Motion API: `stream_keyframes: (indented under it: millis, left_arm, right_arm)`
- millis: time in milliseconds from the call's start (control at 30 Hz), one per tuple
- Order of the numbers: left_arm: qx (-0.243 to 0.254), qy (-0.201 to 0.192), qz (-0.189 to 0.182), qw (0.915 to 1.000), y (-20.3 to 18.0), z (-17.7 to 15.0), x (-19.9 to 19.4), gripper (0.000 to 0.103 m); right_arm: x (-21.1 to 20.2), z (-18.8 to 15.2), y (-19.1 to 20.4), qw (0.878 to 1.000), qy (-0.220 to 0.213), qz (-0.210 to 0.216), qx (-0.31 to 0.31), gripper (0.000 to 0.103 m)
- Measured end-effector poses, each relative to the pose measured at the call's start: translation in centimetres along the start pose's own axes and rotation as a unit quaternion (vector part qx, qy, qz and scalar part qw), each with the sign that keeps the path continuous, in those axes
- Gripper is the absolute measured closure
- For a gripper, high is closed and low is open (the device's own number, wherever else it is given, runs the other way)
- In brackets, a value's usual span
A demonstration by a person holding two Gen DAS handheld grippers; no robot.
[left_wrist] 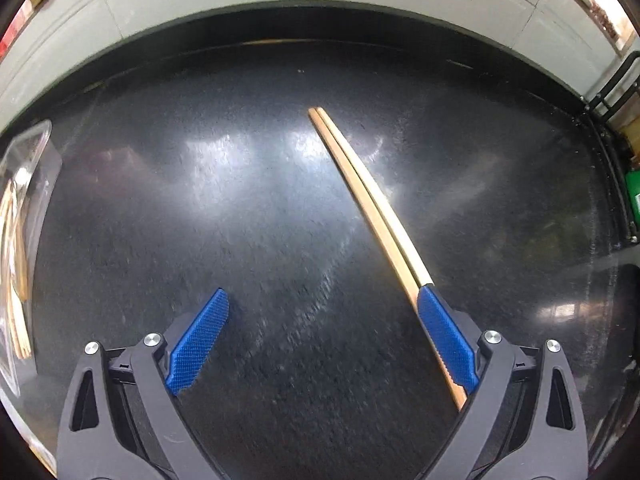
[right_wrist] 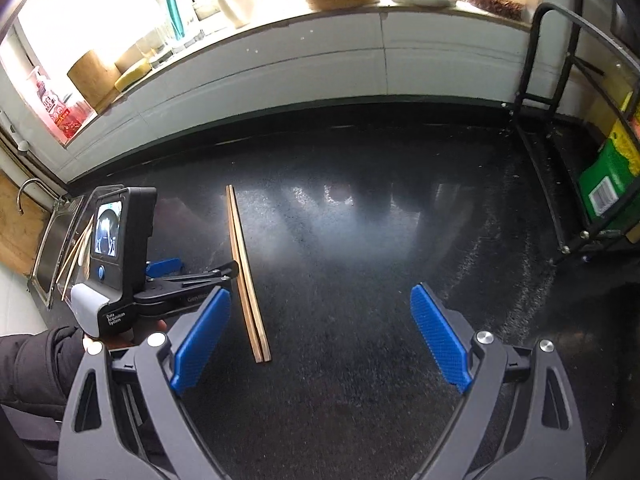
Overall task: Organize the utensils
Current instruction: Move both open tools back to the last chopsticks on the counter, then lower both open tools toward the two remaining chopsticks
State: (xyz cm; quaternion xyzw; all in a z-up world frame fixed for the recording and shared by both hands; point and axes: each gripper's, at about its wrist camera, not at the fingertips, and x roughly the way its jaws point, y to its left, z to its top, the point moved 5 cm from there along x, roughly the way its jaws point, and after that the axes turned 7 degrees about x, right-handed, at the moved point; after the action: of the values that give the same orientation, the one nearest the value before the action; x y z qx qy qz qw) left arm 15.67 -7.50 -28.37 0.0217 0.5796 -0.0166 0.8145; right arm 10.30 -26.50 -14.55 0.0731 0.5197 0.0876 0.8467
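Note:
A pair of wooden chopsticks [left_wrist: 372, 208] lies side by side on the black countertop [left_wrist: 200, 200]. My left gripper [left_wrist: 323, 294] is open and low over the counter. Its right pad [left_wrist: 446, 340] rests against the near part of the chopsticks, while the left pad [left_wrist: 200, 344] stands well apart. In the right wrist view the same chopsticks [right_wrist: 245, 272] lie just left of centre, and the left gripper [right_wrist: 200, 268] reaches them from the left, held by a hand in a dark sleeve. My right gripper [right_wrist: 320, 292] is open and holds nothing; its left pad is near the chopsticks' near end.
A clear plastic tray [left_wrist: 24, 220] holding more chopsticks sits at the counter's left edge, next to a sink [right_wrist: 48, 248]. A black wire rack [right_wrist: 560, 200] with a green box [right_wrist: 604, 184] stands at the right. A white tiled wall and a cluttered ledge [right_wrist: 280, 32] run behind.

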Motion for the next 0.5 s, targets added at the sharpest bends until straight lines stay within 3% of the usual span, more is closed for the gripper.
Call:
stream_keyframes:
  millis: [233, 500]
  left_arm:
    - [0.017, -0.009, 0.003, 0.9998, -0.2, 0.6, 0.7, 0.006]
    - [0.026, 0.006, -0.003, 0.9996, 0.9, -0.5, 0.0, 0.005]
  right_arm:
    - [2.3, 0.9, 1.4, 1.0, 0.018, 0.009, -0.006, 0.014]
    - [2.7, 1.2, 2.6, 1.0, 0.018, 0.006, -0.01, 0.014]
